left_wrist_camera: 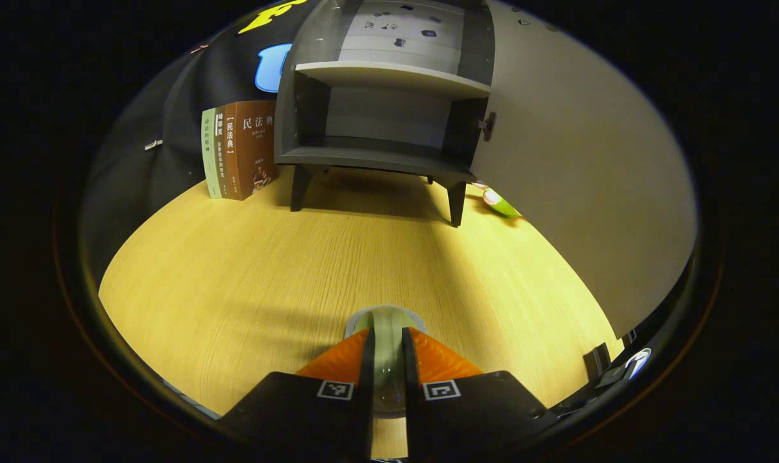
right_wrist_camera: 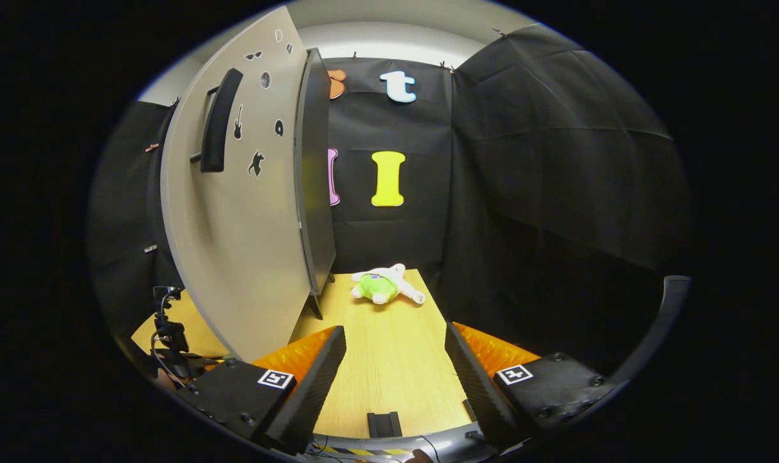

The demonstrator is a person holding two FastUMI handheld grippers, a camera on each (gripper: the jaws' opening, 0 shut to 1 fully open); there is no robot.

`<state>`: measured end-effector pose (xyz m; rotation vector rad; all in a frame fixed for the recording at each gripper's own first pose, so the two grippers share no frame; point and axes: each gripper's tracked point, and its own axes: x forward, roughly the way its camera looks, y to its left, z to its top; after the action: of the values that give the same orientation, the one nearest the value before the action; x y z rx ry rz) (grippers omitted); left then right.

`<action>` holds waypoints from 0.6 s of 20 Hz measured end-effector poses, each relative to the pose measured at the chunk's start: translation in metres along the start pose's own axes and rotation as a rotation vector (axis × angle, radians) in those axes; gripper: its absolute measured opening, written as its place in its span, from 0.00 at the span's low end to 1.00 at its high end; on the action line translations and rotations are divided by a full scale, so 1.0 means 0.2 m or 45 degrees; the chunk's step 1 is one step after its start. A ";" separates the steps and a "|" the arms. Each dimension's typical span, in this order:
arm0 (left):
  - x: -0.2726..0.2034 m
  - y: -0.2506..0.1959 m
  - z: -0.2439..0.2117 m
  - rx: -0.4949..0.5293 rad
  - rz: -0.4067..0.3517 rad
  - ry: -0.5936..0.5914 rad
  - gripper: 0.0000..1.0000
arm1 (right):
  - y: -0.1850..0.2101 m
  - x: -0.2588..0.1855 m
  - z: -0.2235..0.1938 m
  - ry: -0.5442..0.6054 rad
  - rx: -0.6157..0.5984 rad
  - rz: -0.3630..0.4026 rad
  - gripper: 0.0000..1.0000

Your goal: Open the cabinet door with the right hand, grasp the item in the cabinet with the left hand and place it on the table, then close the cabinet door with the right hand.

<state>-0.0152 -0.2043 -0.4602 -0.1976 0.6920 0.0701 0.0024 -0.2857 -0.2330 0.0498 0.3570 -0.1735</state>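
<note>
the table [left_wrist_camera: 248, 276] is pale yellow wood with a fine straight grain, and the cabinet [left_wrist_camera: 376, 154] on it is dark grey inside with a lighter grey back panel and shelf edge. its door [right_wrist_camera: 235, 244] is plain beige, carrying a black handle [right_wrist_camera: 217, 122] and small black silhouette stickers [right_wrist_camera: 256, 163]. the books [left_wrist_camera: 238, 151] beside the cabinet are brown with white characters and one pale green spine, the soft toy [right_wrist_camera: 384, 285] is bright green and white, and the item [left_wrist_camera: 387, 334] held in the left gripper is clear, greenish glass.
</note>
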 end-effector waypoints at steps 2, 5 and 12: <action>0.01 0.00 0.00 -0.001 0.014 0.004 0.26 | 0.00 0.01 -0.01 0.003 0.000 0.006 0.98; 0.02 0.03 0.00 0.021 0.044 0.008 0.29 | 0.00 0.02 -0.03 0.014 0.017 0.009 0.98; -0.03 0.03 0.07 0.003 0.033 -0.011 0.33 | 0.00 0.02 -0.04 0.037 0.044 0.023 0.99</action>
<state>-0.0122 -0.1957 -0.4470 -0.1857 0.6860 0.0952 0.0028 -0.2851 -0.2422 0.0901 0.3825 -0.1615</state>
